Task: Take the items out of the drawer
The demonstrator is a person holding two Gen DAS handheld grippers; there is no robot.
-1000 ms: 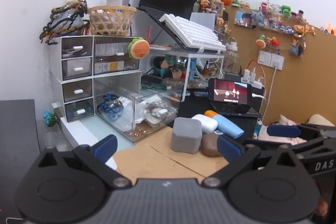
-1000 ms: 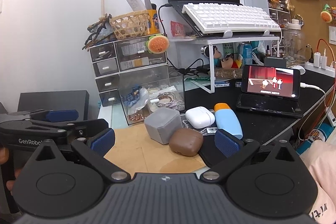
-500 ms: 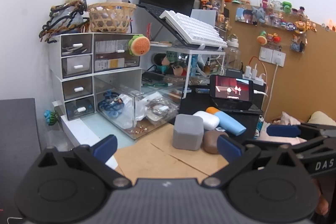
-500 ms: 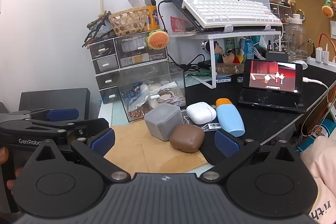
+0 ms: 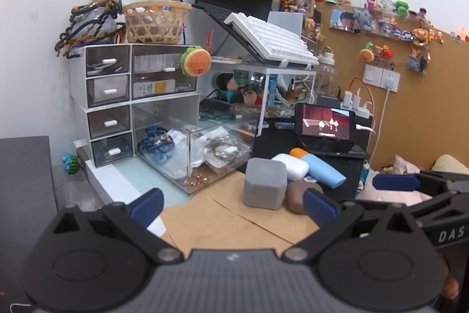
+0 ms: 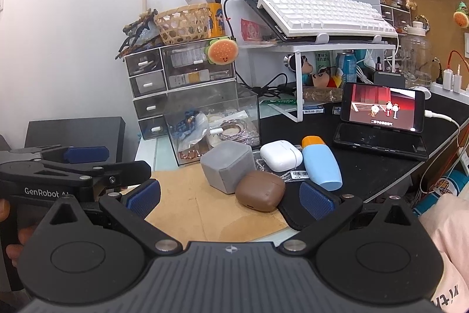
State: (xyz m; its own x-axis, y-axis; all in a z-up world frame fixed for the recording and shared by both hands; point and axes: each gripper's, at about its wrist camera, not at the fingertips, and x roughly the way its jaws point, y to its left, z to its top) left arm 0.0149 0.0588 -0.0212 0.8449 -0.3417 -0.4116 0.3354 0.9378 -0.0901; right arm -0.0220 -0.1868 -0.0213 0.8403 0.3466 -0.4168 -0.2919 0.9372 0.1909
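Note:
A clear drawer [image 5: 193, 154] [image 6: 211, 122] stands pulled out of the white drawer unit [image 5: 108, 96] [image 6: 146, 96], with bags and trinkets inside. In front of it on the brown paper lie a grey box [image 5: 265, 187] [image 6: 227, 166], a brown case [image 5: 299, 197] [image 6: 259, 191], a white earbud case [image 5: 293, 166] [image 6: 280, 155] and a light blue tube [image 5: 321, 170] [image 6: 321, 166]. My left gripper [image 5: 231, 206] is open and empty, short of the grey box. My right gripper [image 6: 230, 197] is open and empty, just short of the brown case.
A phone [image 5: 325, 122] [image 6: 384, 110] plays video on a black stand at the right. A white keyboard [image 5: 272, 37] [image 6: 322, 11] and laptop sit on a white riser behind. A wicker basket [image 5: 156, 21] tops the drawer unit. A black box [image 5: 23, 181] stands at the left.
Both grippers have drawn back slightly from the desk; the objects look a little farther away. Both stay open and empty.

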